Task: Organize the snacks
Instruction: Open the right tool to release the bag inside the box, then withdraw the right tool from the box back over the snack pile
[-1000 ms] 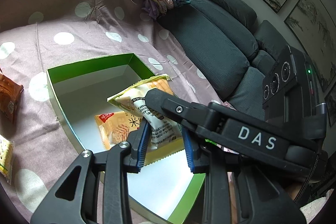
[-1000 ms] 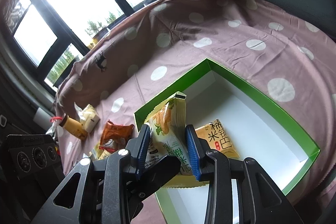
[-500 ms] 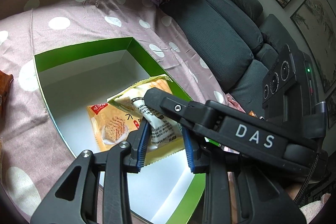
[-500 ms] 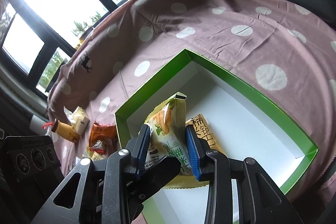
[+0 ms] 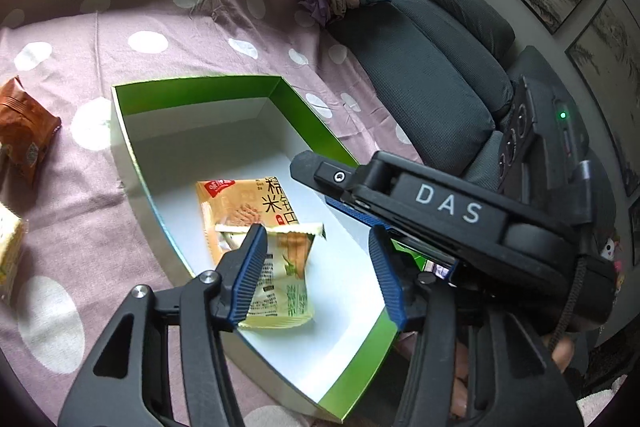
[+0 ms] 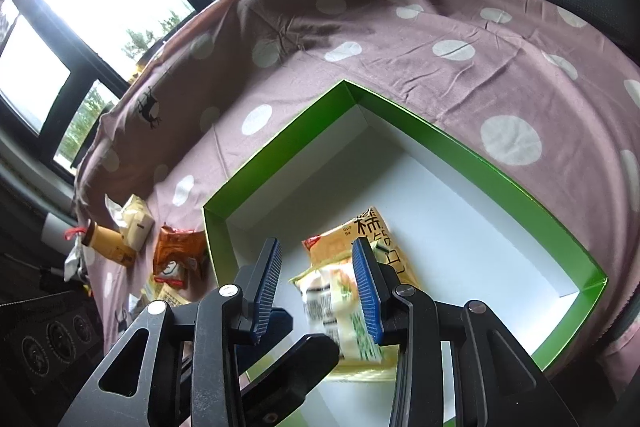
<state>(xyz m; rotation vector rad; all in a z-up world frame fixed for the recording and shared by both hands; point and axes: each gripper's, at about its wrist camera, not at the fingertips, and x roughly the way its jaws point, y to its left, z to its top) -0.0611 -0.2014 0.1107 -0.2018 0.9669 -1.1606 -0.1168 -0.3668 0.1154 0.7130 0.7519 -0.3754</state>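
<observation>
Both grippers hang over the green-walled box (image 5: 304, 115) on the spotted purple cloth (image 5: 168, 27). The left gripper (image 5: 316, 271) has just spread its jaws, releasing the pale yellow snack packet (image 5: 288, 287), which lies on the orange packet (image 5: 240, 203) near the box's front edge. The right gripper (image 6: 316, 287), jaws just widening, grips nothing

Colours we see around the snack box

We see a box (image 5: 208, 91) with bright green walls and a white floor, a pale yellow packet (image 5: 284, 287) with green print lying on an orange packet (image 5: 240, 203), a mauve cloth (image 6: 400, 39) with white dots and black deer, a rust-brown packet (image 5: 24, 131), and blue pads (image 6: 366, 291) on black grippers.
</observation>
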